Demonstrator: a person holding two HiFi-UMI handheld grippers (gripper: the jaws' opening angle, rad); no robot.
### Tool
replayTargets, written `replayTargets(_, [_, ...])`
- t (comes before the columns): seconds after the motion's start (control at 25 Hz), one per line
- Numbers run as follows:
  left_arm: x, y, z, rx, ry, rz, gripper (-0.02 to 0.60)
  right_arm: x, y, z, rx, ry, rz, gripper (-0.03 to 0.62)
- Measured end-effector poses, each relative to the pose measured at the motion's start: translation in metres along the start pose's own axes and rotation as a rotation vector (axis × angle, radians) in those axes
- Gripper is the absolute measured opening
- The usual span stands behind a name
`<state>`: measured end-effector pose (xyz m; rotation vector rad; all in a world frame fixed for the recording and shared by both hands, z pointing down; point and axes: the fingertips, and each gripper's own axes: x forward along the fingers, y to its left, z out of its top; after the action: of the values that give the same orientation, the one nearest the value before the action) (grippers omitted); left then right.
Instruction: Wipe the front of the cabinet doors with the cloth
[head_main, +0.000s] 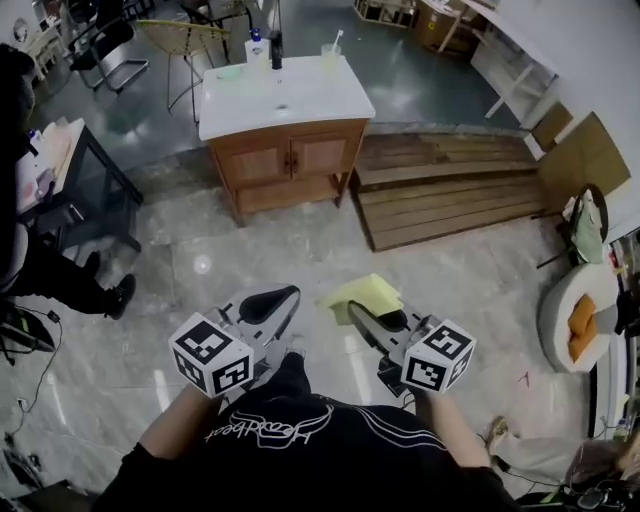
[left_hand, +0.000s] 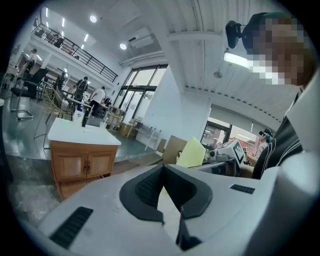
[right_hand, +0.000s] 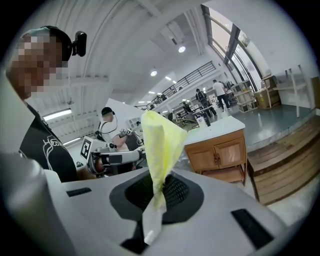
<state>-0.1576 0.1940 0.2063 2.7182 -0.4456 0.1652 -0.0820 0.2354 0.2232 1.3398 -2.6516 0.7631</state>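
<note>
The wooden cabinet (head_main: 290, 160) with a white sink top stands a few steps ahead on the marble floor, its two doors (head_main: 292, 157) closed. It also shows in the left gripper view as a cabinet (left_hand: 85, 165) and in the right gripper view as a cabinet (right_hand: 217, 152). My right gripper (head_main: 355, 308) is shut on a yellow cloth (head_main: 362, 292), which stands up from the jaws as a folded cloth (right_hand: 159, 142). My left gripper (head_main: 283, 296) is held beside it, shut on nothing, its tips meeting (left_hand: 163, 167). Both are at waist height, far from the doors.
A low wooden pallet platform (head_main: 450, 190) lies right of the cabinet. A dark table (head_main: 90, 190) and a standing person (head_main: 30, 250) are at the left. A bottle (head_main: 258, 45) and a cup (head_main: 330, 55) sit on the sink top. A round white stool (head_main: 580, 315) is at the right.
</note>
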Motion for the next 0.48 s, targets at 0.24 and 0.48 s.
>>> replayTargets(0.24, [0.037,0.089,0.013,-0.051,0.083,0.001,0.006,0.066,-0.070,0.017,0.051,0.087,-0.073,0.040])
replayTargets(0.48, [0.053,0.154,-0.002,-0.096,0.096,0.055,0.006,0.103,-0.113,0.008,0.049,0.159,-0.101,0.040])
